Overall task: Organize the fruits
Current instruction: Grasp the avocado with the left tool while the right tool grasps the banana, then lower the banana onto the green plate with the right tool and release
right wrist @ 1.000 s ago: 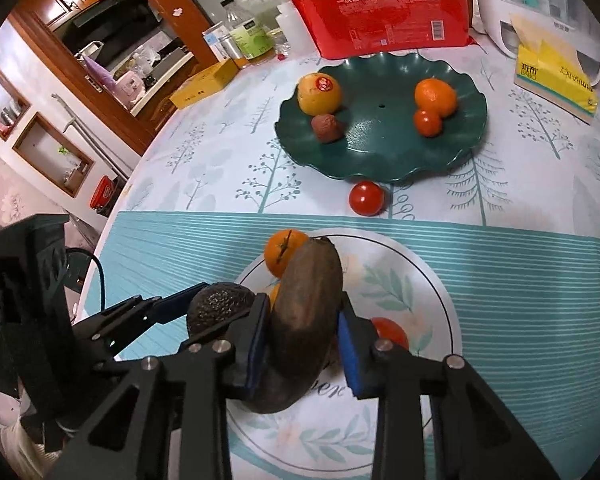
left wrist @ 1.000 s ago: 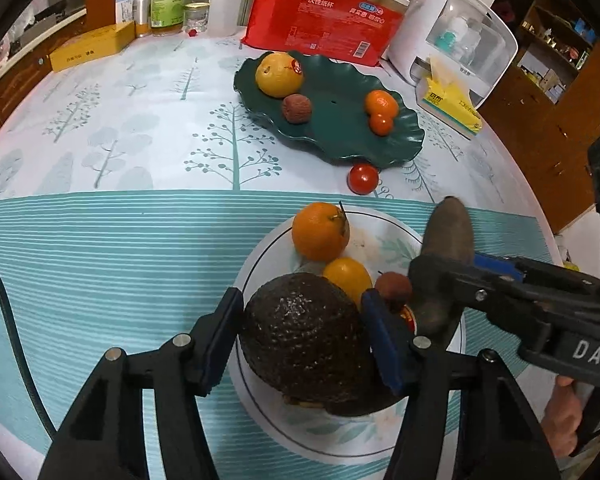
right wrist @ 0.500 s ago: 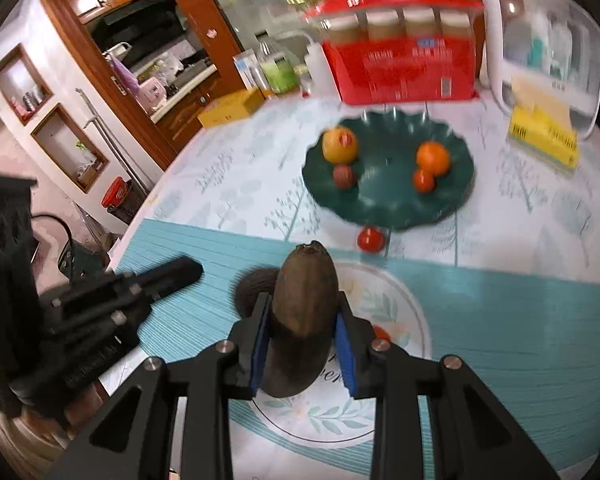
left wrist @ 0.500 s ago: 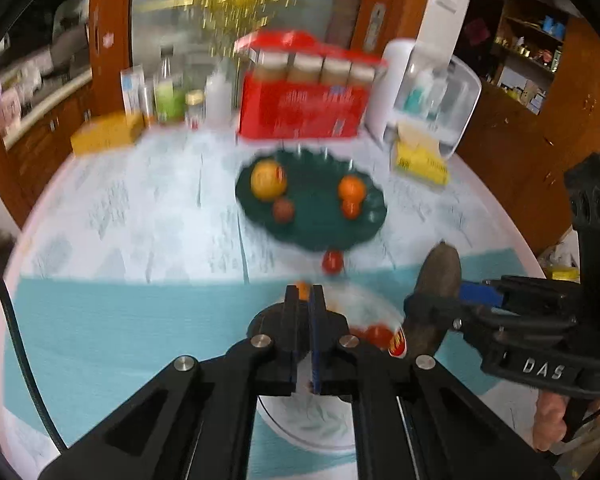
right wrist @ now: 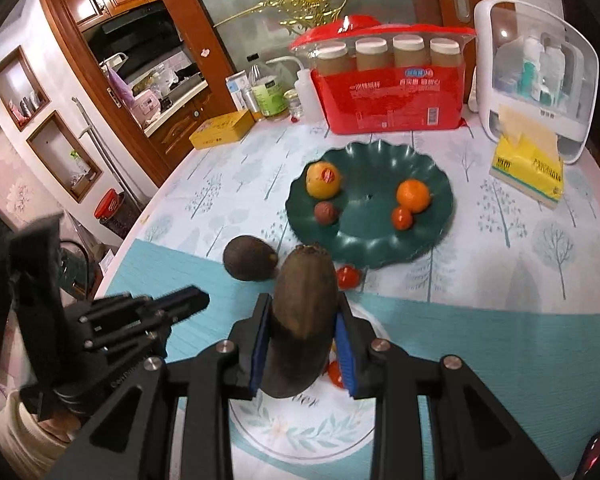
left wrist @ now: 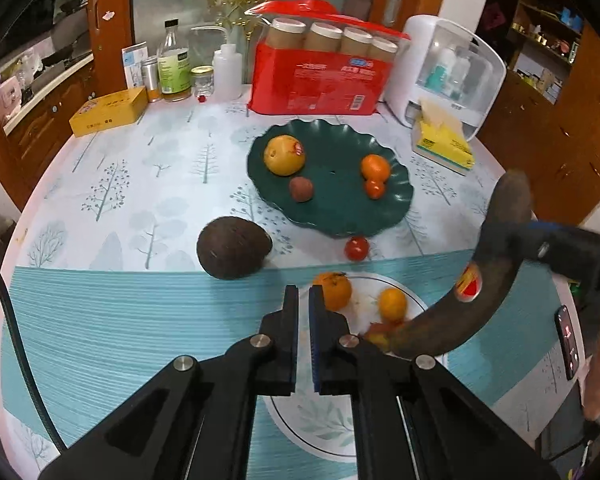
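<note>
My left gripper [left wrist: 303,300] is shut and empty, raised above the near white plate [left wrist: 324,428]. The dark avocado [left wrist: 233,247] lies on the tablecloth left of the green plate [left wrist: 332,216]; it also shows in the right wrist view [right wrist: 250,258]. My right gripper [right wrist: 302,344] is shut on a brown overripe banana [right wrist: 302,320], held above the white plate [right wrist: 300,432]; the banana [left wrist: 496,264] shows at right in the left wrist view. Two oranges [left wrist: 334,290] lie on the white plate. The green plate [right wrist: 380,240] holds several fruits. A cherry tomato [left wrist: 357,248] lies between the plates.
A red pack of cups [left wrist: 320,80], bottles [left wrist: 174,66], a yellow box [left wrist: 108,112], a white dispenser [left wrist: 448,76] and a yellow tissue pack [left wrist: 444,140] line the table's far side. A phone [left wrist: 568,340] lies at the right edge.
My left gripper let go of the avocado, which now lies on the cloth left of the plates, then shut and rose. My right gripper lifted the banana higher.
</note>
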{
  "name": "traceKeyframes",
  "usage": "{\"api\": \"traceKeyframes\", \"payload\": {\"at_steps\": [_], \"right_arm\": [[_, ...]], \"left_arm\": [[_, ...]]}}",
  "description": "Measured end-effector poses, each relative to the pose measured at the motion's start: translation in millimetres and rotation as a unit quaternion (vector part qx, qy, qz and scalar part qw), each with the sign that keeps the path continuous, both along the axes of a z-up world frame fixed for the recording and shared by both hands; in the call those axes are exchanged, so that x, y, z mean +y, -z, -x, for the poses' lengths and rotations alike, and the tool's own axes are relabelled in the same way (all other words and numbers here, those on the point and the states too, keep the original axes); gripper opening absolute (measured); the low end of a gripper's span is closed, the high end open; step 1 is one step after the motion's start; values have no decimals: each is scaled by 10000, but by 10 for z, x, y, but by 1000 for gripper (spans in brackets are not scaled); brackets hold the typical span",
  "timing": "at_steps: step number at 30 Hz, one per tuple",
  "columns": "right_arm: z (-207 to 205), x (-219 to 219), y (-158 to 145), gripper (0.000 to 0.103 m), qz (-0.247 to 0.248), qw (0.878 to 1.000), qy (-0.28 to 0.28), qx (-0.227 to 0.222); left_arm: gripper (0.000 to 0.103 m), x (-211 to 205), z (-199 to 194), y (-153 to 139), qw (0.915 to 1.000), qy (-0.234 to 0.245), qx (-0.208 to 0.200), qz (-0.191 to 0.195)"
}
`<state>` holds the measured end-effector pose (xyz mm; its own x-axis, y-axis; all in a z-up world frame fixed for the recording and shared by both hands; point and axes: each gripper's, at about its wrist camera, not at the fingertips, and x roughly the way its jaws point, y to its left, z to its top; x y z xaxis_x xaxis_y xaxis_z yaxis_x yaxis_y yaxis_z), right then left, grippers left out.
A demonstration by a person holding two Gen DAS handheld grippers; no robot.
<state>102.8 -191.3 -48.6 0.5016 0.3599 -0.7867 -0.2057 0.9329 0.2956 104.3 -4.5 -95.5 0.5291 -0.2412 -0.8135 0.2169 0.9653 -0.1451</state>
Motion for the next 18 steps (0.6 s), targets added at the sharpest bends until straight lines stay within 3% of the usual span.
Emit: {"api": "traceKeyframes", "payload": {"at_steps": [5,8,11,13,18], "right_arm": [[-369,-110,-114,30,-118,9999,65,-47],[-722,-188,-85,30,-236,9995,168,79],[-1100,-255,90,30,-434,9980,270,358],[-1332,-261,257,30,-424,9972,339,513],[-1704,-231,658,30,-155,9944,481,933]], "left_arm": [[8,99,-261,-11,9999,-94,-23,-136],[24,247,-531,77,9995,-213,88,-234],[33,391,-843,218,9988,-274,183,-362],[46,457,-1057,325,9983,-253,244,-459],[57,463,-1414,466,9986,-138,260,-433]]}}
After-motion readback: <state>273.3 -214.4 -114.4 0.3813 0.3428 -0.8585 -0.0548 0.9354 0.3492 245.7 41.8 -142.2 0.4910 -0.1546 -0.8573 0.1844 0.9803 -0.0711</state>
